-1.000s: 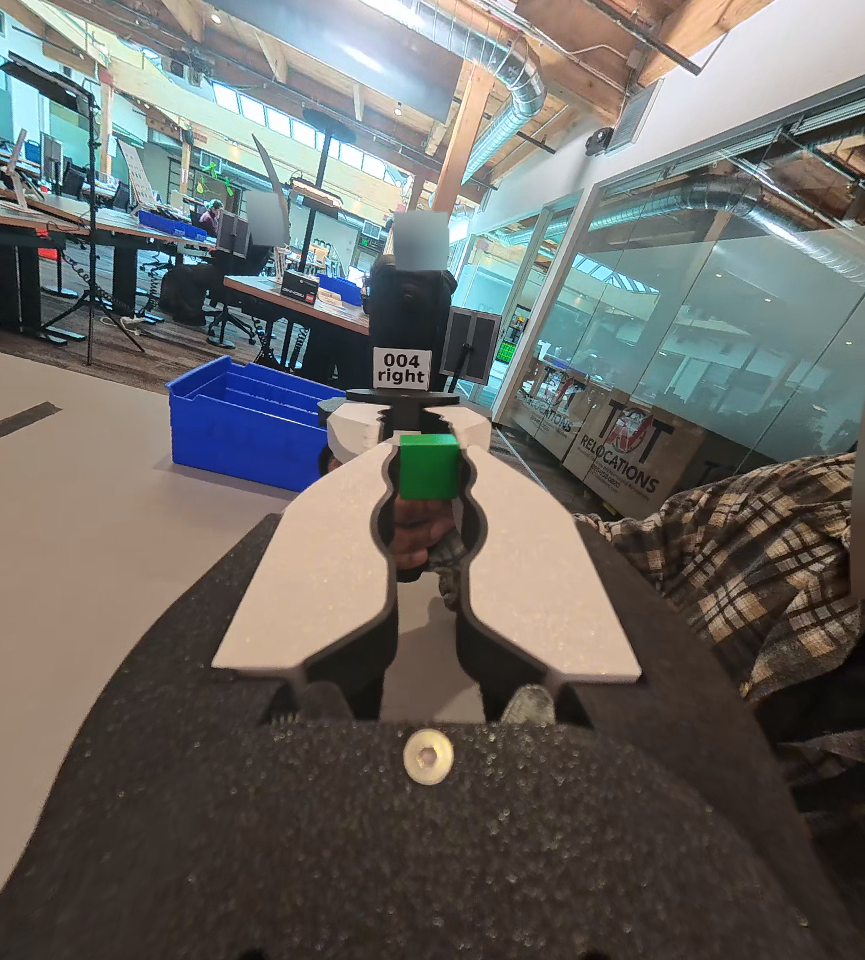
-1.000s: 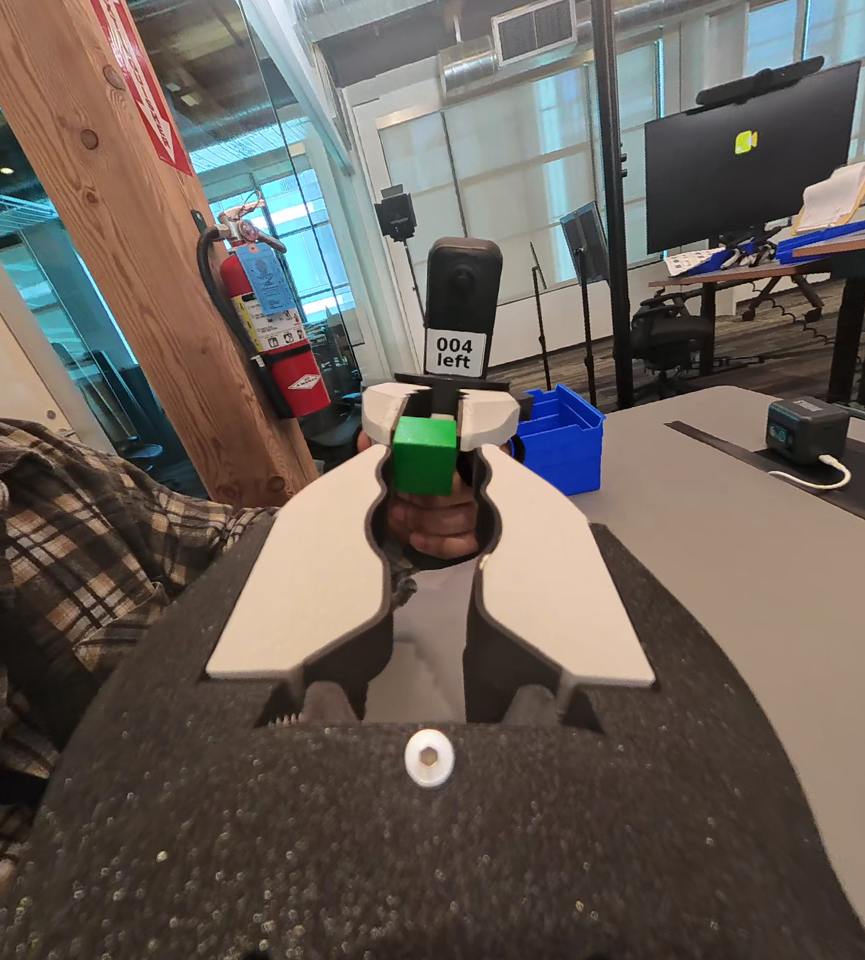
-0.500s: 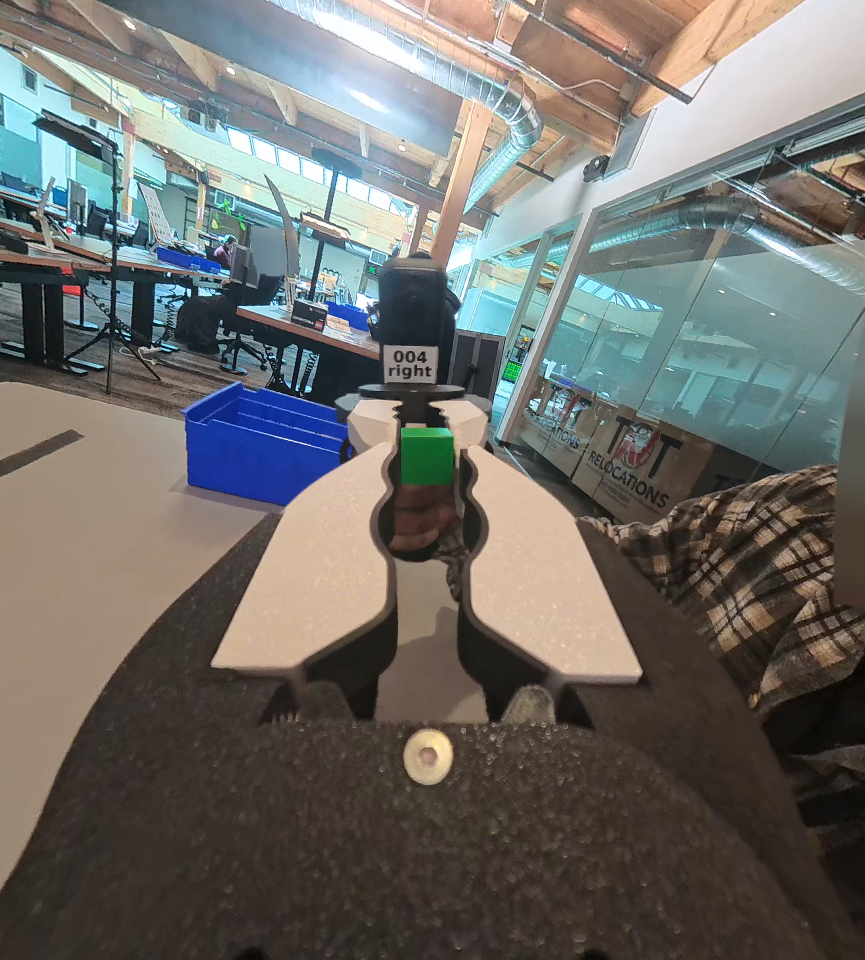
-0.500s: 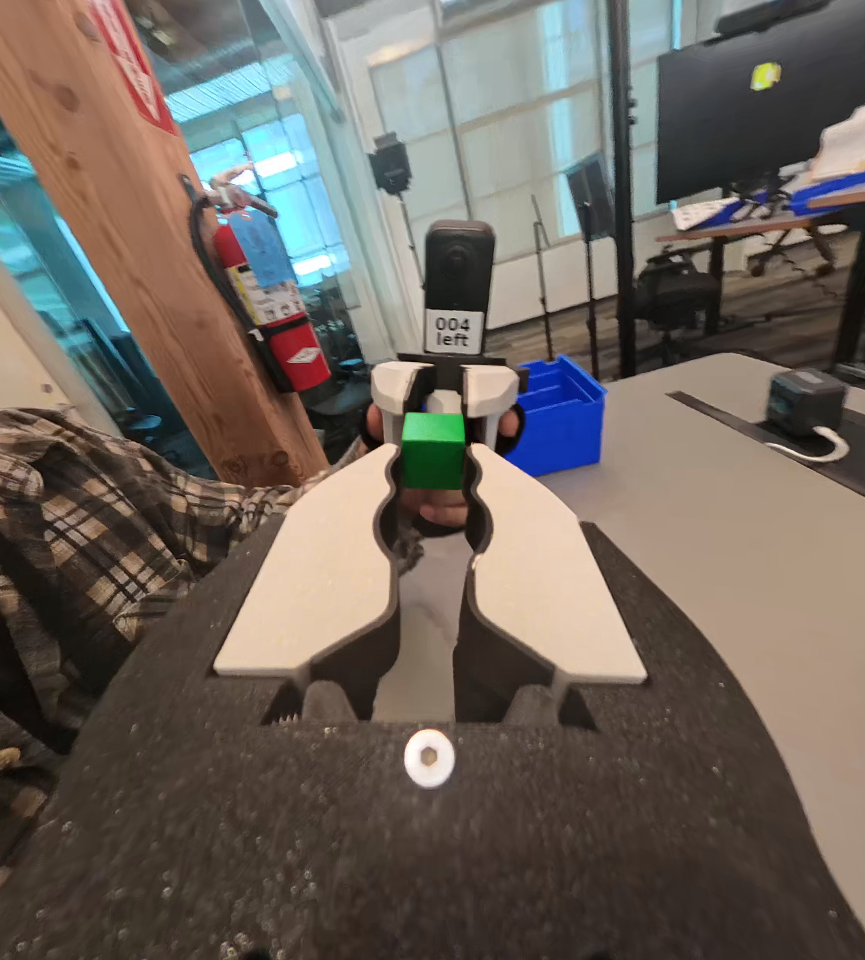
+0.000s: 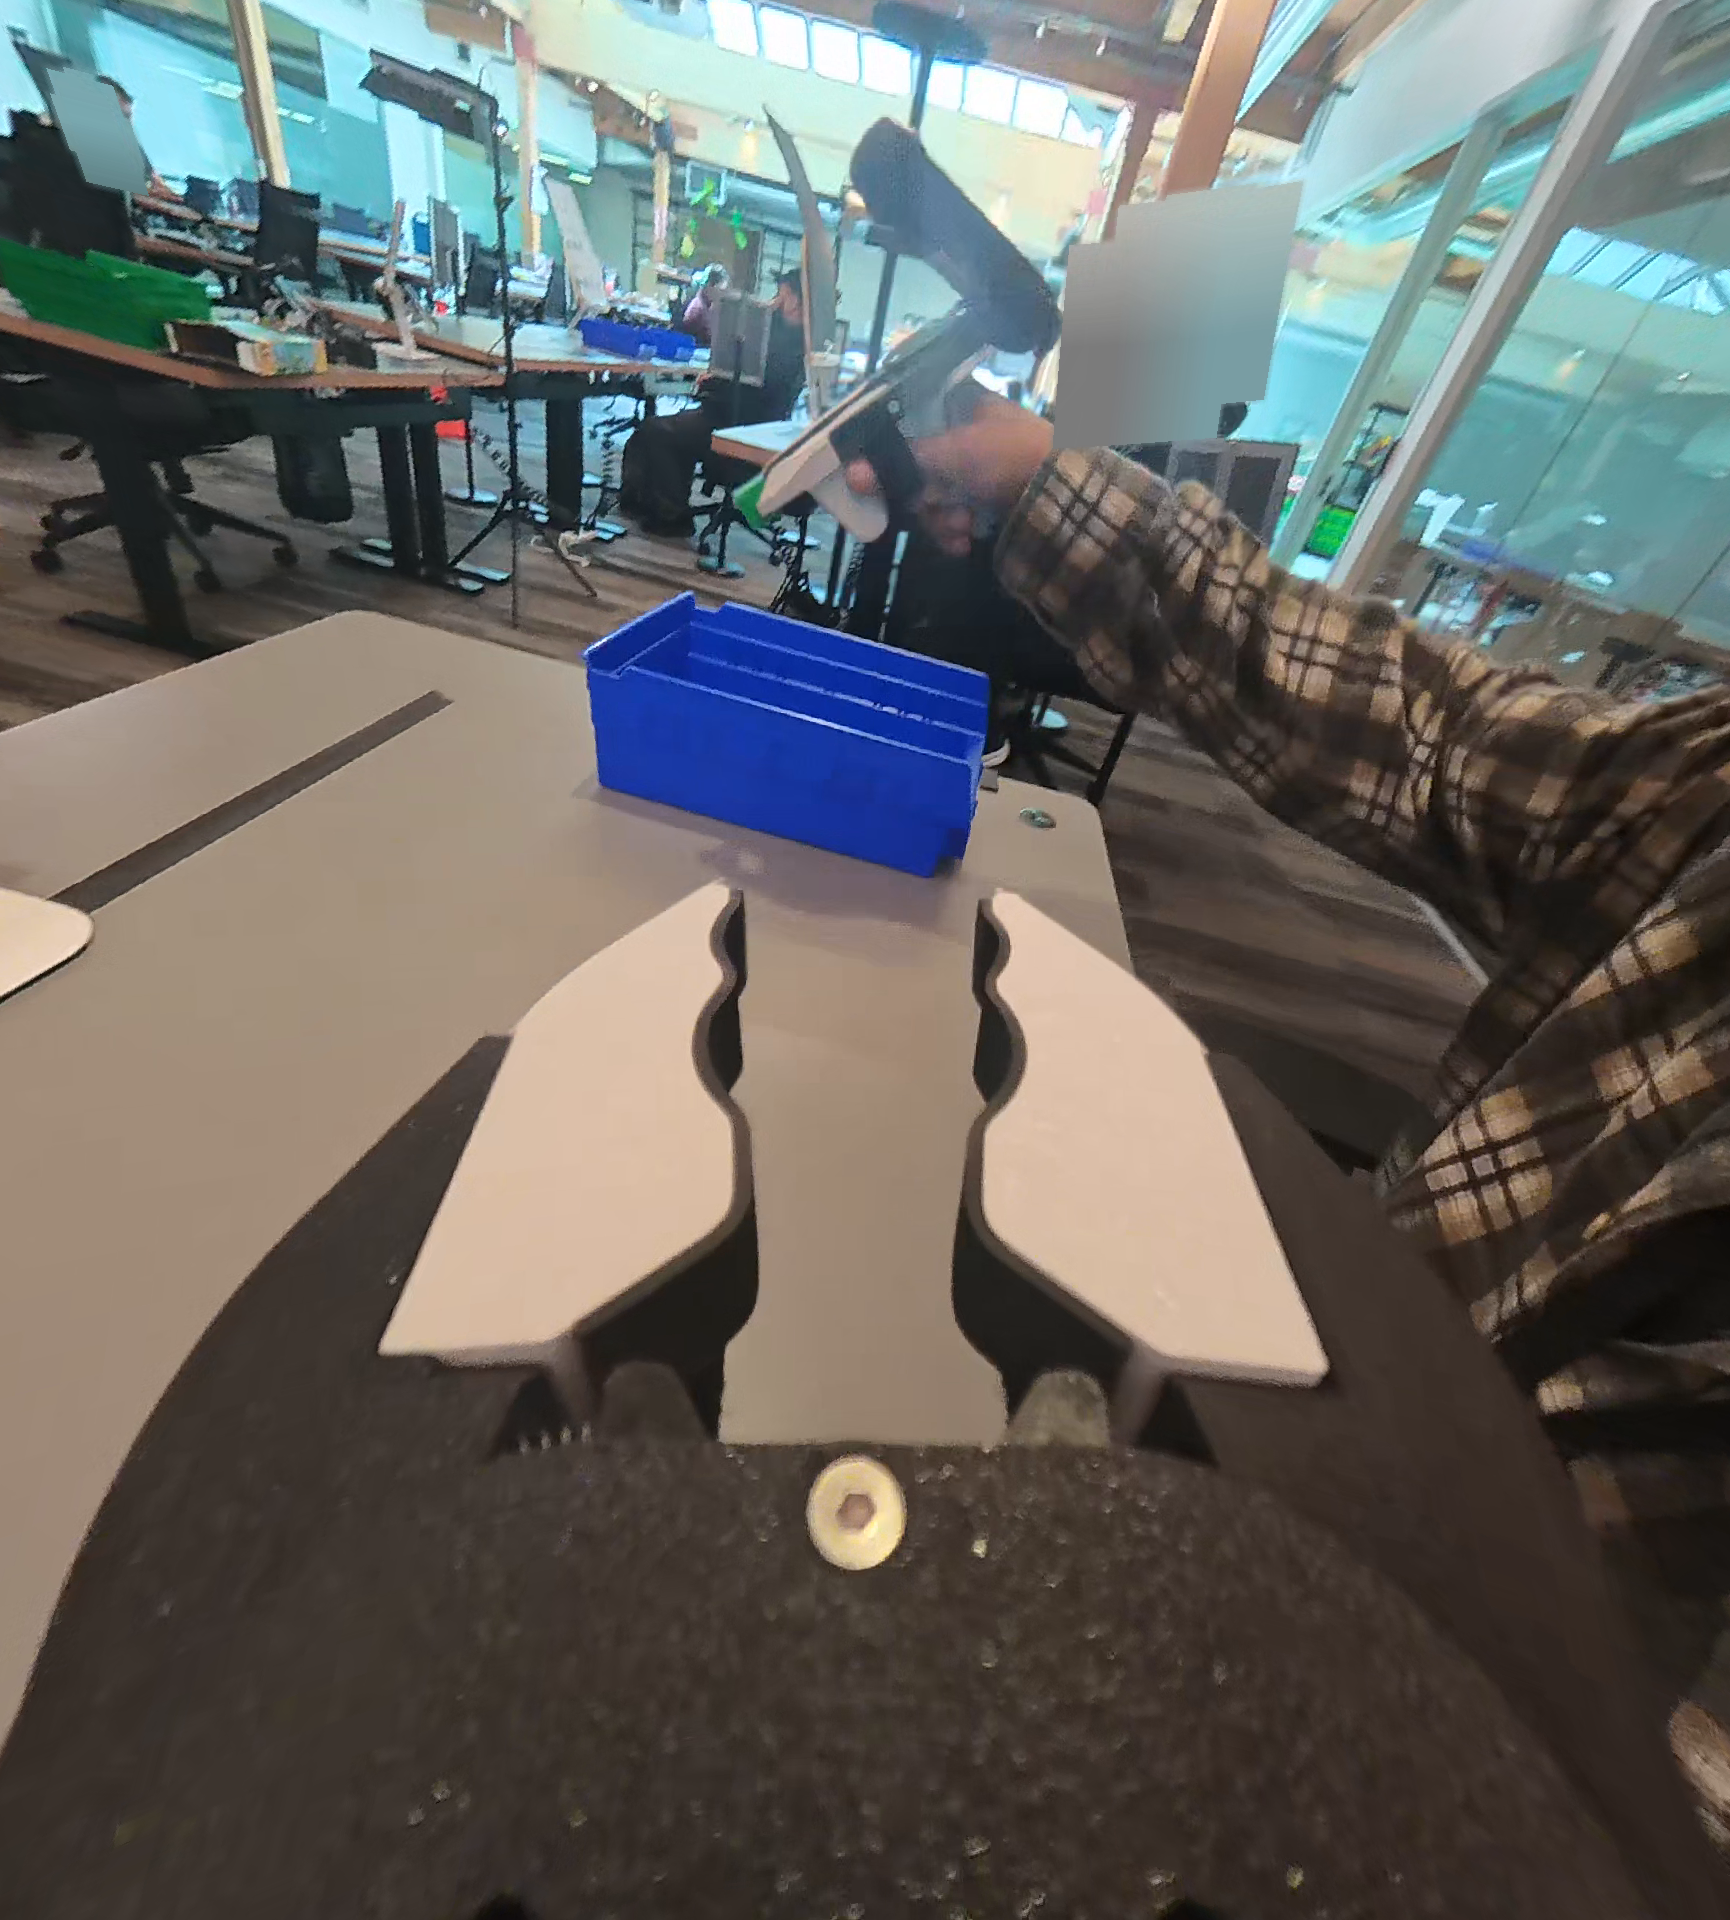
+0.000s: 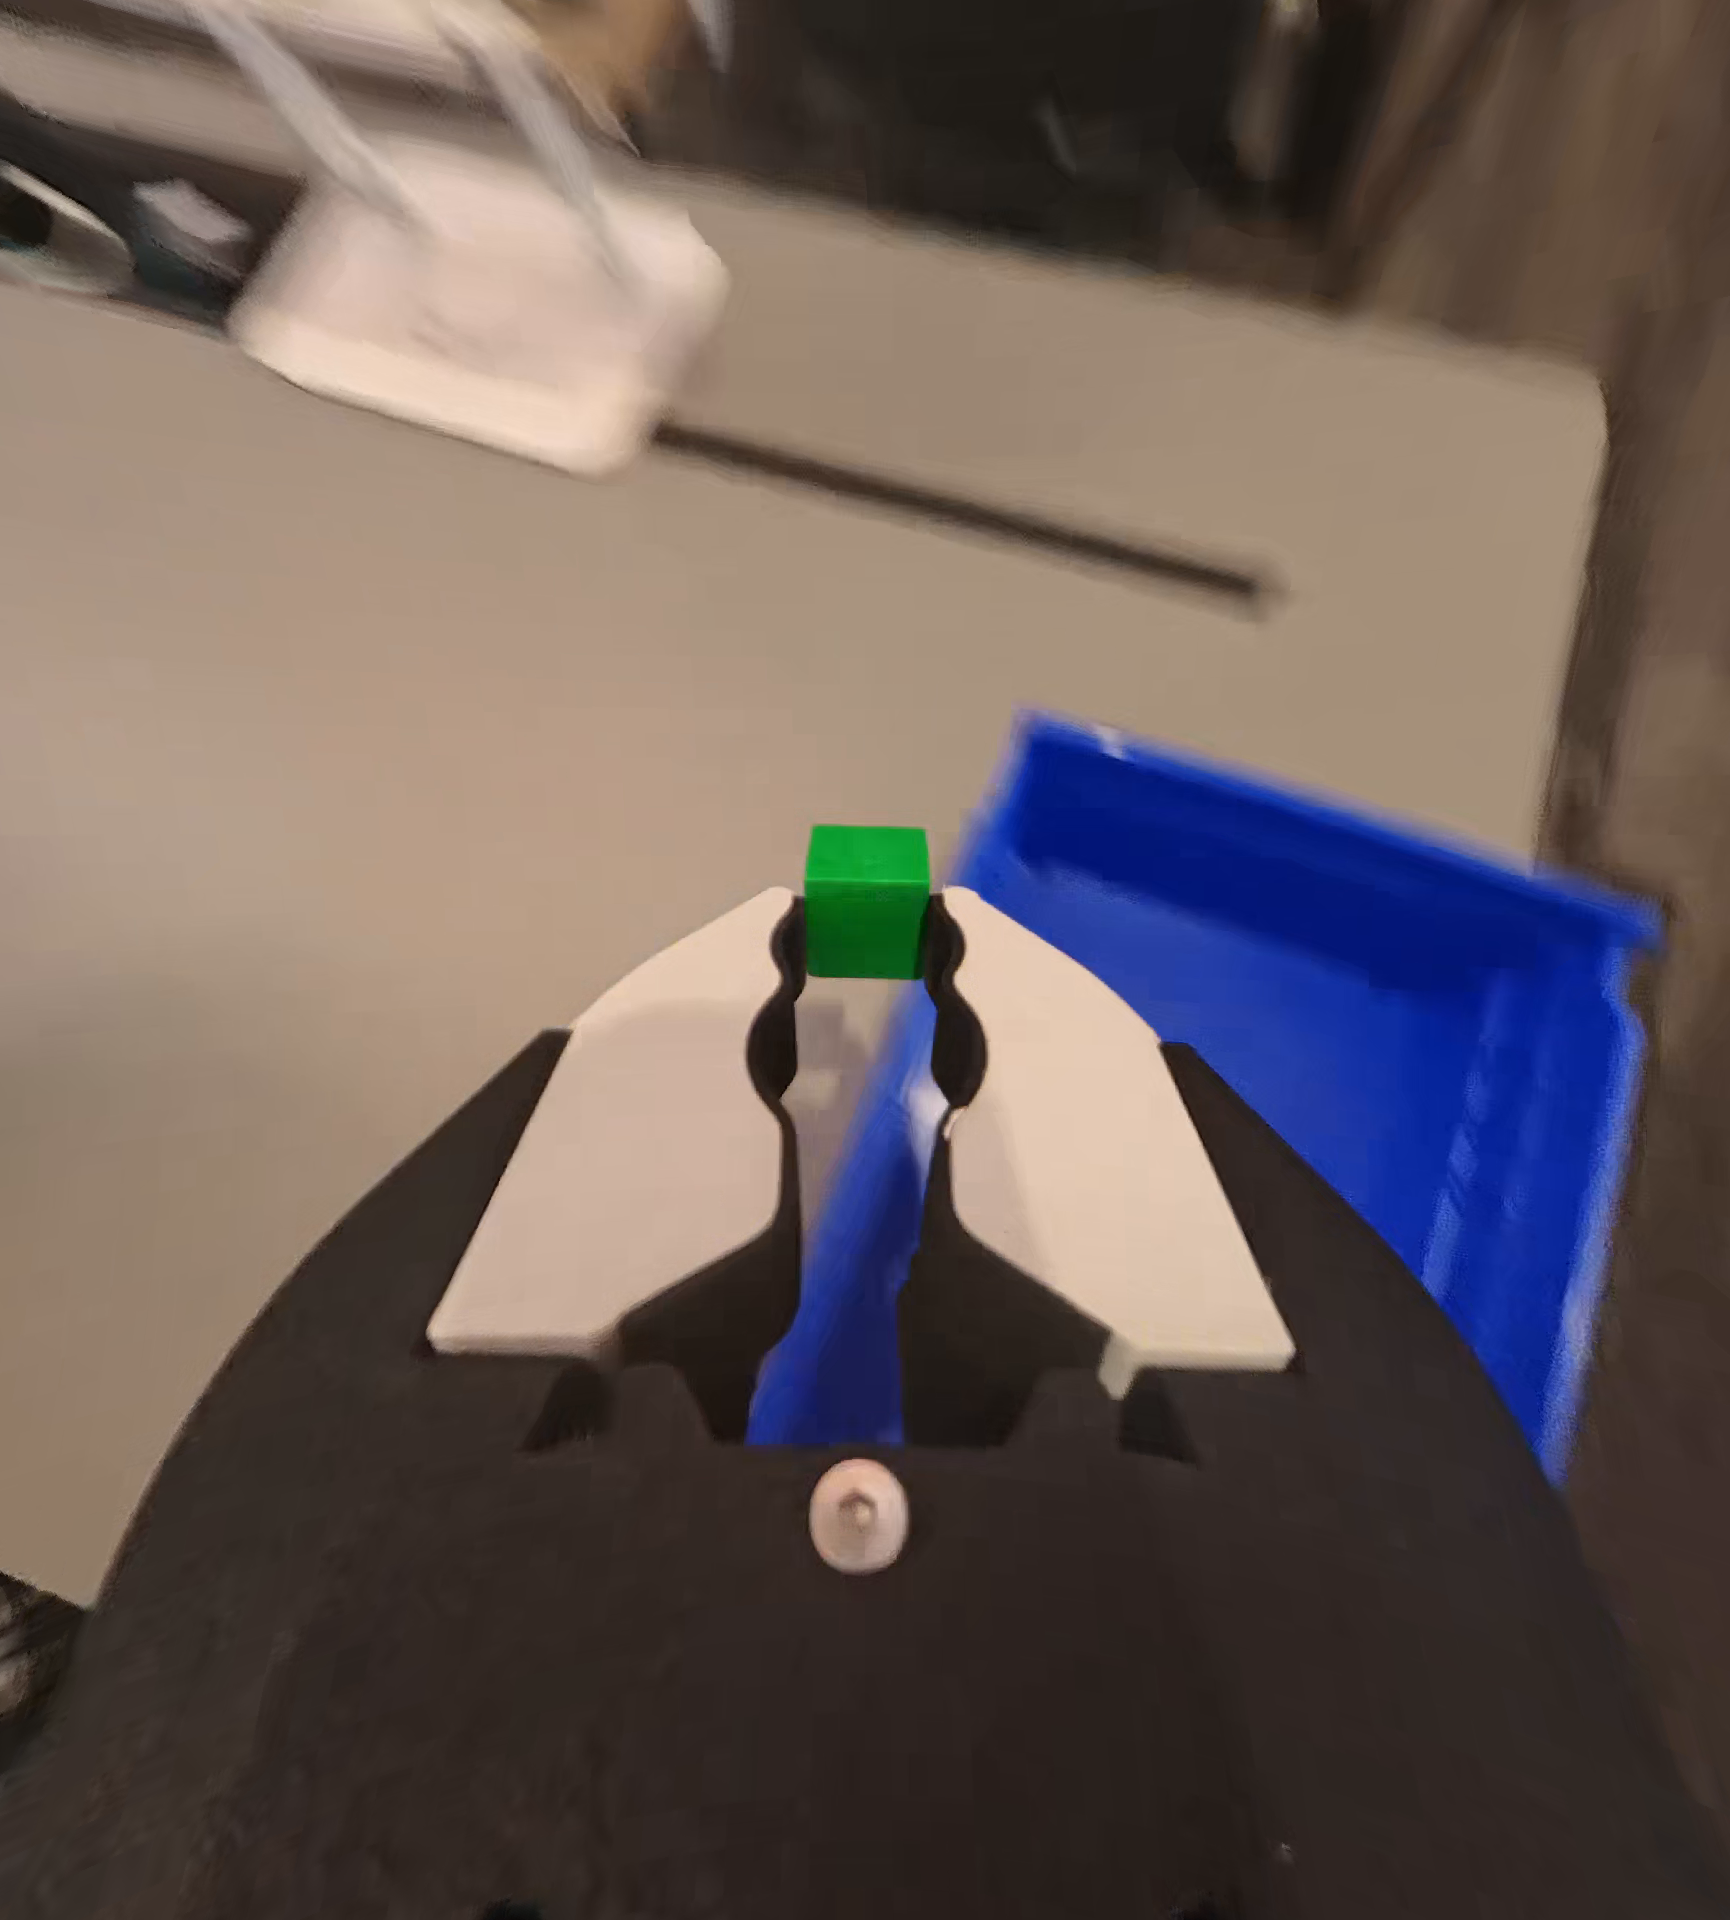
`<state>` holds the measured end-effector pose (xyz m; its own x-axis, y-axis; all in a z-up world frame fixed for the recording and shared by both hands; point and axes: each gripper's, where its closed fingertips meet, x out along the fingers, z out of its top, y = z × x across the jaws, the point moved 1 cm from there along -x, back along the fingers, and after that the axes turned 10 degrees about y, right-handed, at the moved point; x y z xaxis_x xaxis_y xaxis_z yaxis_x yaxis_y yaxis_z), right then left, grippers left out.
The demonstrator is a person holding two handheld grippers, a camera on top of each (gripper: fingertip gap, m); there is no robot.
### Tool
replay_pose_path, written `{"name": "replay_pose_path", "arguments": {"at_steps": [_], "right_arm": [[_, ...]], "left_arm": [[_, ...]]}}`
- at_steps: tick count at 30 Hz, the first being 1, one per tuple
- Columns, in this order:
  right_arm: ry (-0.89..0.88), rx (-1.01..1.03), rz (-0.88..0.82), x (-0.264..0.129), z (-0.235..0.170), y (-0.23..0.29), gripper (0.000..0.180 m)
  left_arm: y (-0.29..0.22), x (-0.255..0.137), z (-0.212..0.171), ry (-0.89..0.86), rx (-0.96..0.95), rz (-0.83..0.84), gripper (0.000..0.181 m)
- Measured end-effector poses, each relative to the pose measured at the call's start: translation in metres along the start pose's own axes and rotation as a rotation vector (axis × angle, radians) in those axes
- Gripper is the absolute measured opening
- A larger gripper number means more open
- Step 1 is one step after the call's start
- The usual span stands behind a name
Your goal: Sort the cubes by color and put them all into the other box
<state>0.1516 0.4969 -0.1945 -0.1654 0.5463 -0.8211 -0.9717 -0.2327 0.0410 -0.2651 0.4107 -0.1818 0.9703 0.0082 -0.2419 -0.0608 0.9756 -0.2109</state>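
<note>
Jaws of the right gripper clamp the green cube above the blue box near its rim, left gripper jaws stand wide and empty; the delivery step calls for centring over the box, then release.

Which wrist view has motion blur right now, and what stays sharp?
Right wrist view: blue box, table and white object smeared; green cube and fingers stay sharp. Left wrist view: mostly crisp, wide-angle bending, light blur at edges.
</note>
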Motion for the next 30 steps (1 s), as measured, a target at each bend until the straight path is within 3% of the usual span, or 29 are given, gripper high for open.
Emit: {"name": "replay_pose_path", "arguments": {"at_steps": [6,13,24,30], "right_arm": [[0.298,0.150,-0.033,0.076,-0.041,-0.050,0.022],[0.450,0.198,-0.056,0.136,-0.060,-0.069,0.022],[0.570,0.240,-0.060,0.183,-0.084,-0.081,0.022],[0.573,0.203,-0.077,0.183,-0.081,-0.083,0.031]], "left_arm": [[-0.010,0.001,-0.001,0.067,0.028,0.059,0.042],[-0.011,0.004,-0.007,0.125,0.034,0.093,0.041],[-0.001,-0.002,-0.022,0.143,-0.005,0.102,0.039],[0.002,-0.001,-0.029,0.157,-0.019,0.090,0.038]]}}
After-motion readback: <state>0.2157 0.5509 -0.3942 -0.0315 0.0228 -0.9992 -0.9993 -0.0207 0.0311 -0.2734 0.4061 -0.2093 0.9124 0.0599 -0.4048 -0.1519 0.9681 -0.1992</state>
